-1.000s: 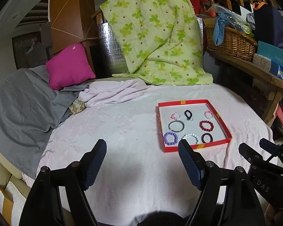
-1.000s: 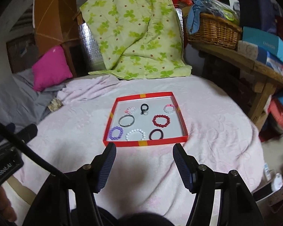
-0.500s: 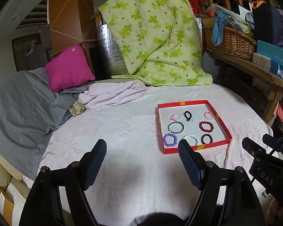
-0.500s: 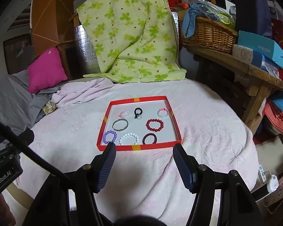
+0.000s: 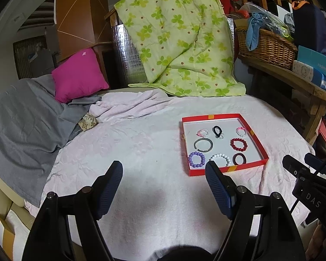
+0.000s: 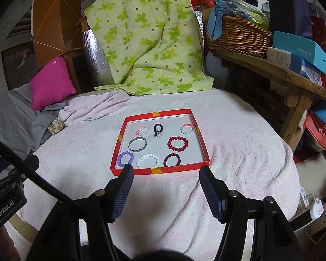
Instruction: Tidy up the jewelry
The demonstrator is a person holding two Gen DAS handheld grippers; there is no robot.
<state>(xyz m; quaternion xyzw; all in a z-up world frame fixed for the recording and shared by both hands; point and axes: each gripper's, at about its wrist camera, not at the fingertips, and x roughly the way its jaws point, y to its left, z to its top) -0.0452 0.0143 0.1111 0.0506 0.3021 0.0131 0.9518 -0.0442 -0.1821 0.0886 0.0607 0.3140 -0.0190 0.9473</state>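
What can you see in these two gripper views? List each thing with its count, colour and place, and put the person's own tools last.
tray: one, red rim, on the pink cover
beaded bracelets: five; two pink-white at the tray's far corners, dark red right of middle, purple and white in the near row
grey bangle: one, left of middle
black clasp: one, far middle
dark band: one, near right
pink cover: one, under the tray
green quilt: one, draped behind
magenta cushion: one, far left
wicker basket: one, on the bench to the right
left gripper: open, empty, left of the tray
right gripper: open, empty, before the tray
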